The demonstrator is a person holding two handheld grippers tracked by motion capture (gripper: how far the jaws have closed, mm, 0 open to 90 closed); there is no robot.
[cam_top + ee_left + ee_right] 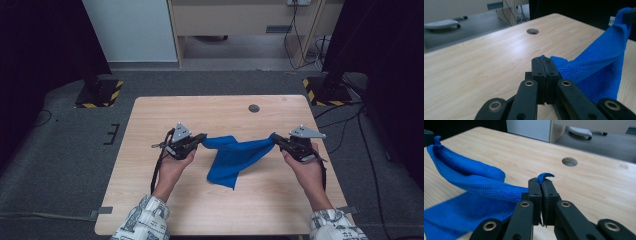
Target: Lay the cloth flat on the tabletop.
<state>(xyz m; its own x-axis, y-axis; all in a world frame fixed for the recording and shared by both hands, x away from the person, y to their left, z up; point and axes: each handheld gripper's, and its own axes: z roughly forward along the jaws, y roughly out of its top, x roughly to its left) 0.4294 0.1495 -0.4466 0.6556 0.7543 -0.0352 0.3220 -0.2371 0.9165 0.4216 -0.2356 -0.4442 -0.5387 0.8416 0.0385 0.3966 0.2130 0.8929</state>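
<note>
A blue cloth (pixel 234 154) hangs stretched between my two grippers above the middle of the wooden table (pixel 150 125); its lower part droops onto the tabletop. My left gripper (pixel 202 138) is shut on the cloth's left corner, and its jaws pinch the blue cloth (pixel 596 65) tight at my left gripper (pixel 544 60). My right gripper (pixel 274 137) is shut on the opposite corner. A small tip of the blue cloth (pixel 474 182) pokes out above the closed jaws of my right gripper (pixel 541 182).
A round cable hole (pixel 254 108) sits in the table near its far edge, also seen as the hole (pixel 532 31) and the hole (pixel 569 161). Black stands with yellow-striped bases (pixel 100 92) flank the table on the grey floor. Cables (pixel 295 40) lie under a desk behind.
</note>
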